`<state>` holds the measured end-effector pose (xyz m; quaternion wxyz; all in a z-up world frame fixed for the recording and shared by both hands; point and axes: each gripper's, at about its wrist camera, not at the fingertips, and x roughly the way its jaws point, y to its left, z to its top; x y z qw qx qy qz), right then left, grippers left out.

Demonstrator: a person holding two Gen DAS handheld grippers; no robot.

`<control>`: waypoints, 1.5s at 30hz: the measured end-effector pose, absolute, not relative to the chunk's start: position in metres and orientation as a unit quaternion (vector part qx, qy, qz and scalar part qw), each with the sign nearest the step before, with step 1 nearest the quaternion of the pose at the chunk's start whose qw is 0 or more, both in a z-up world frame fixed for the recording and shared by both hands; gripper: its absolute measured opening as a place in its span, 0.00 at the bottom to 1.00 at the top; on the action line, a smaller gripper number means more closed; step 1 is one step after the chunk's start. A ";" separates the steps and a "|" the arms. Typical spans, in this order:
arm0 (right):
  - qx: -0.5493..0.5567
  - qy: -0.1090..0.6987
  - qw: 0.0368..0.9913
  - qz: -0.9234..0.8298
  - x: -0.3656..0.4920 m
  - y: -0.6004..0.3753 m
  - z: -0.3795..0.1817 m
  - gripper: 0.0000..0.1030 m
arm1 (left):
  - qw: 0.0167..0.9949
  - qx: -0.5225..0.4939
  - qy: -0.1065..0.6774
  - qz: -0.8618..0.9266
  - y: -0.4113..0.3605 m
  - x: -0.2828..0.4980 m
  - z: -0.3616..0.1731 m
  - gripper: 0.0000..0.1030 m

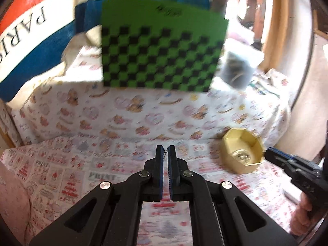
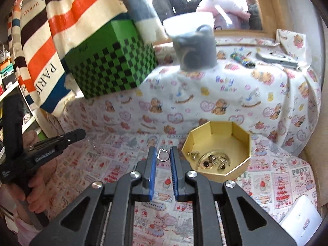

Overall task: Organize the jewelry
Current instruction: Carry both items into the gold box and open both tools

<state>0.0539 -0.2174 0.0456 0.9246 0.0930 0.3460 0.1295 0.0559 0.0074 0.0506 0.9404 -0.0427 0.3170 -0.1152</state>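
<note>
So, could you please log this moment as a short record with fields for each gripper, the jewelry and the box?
left gripper: nearly shut on a thin chain
right gripper: partly open around a silver ring, grip not clear
gold box: octagonal, open, on the printed cloth, right of the right gripper
box contents: several gold pieces
background: green checkered box

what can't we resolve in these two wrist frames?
- Left tool: jaws nearly shut on a thin chain; chain too small and blurred to identify, left wrist view.
- Gold box contents: motion blur, left wrist view.
- Ring between the right tool pads: contact unclear.
- Grey container: blurred in both views.
- White object: cut off by the frame edge, right wrist view.
</note>
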 end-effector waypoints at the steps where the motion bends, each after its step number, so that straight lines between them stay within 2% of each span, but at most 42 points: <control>1: 0.094 0.341 0.927 0.128 0.053 -0.220 0.049 0.12 | 0.942 -0.045 0.311 -0.120 0.003 0.055 0.057 0.03; 9: 0.133 0.323 0.931 0.107 0.054 -0.257 0.057 0.12 | 0.943 -0.025 0.284 -0.174 -0.055 0.053 0.106 0.03; 13: 0.147 0.321 0.932 0.087 0.060 -0.275 0.052 0.12 | 0.923 -0.029 0.315 -0.217 -0.090 0.069 0.109 0.03; 18: 0.164 0.338 0.924 0.071 0.072 -0.294 0.040 0.12 | 0.912 0.015 0.352 -0.212 -0.144 0.095 0.092 0.03; 27: 0.197 0.387 0.899 0.058 0.096 -0.310 0.002 0.12 | 0.907 0.043 0.369 -0.196 -0.187 0.121 0.056 0.03; 45: 0.194 0.394 0.898 0.033 0.104 -0.320 -0.010 0.13 | 0.889 0.040 0.421 -0.177 -0.195 0.157 -0.005 0.04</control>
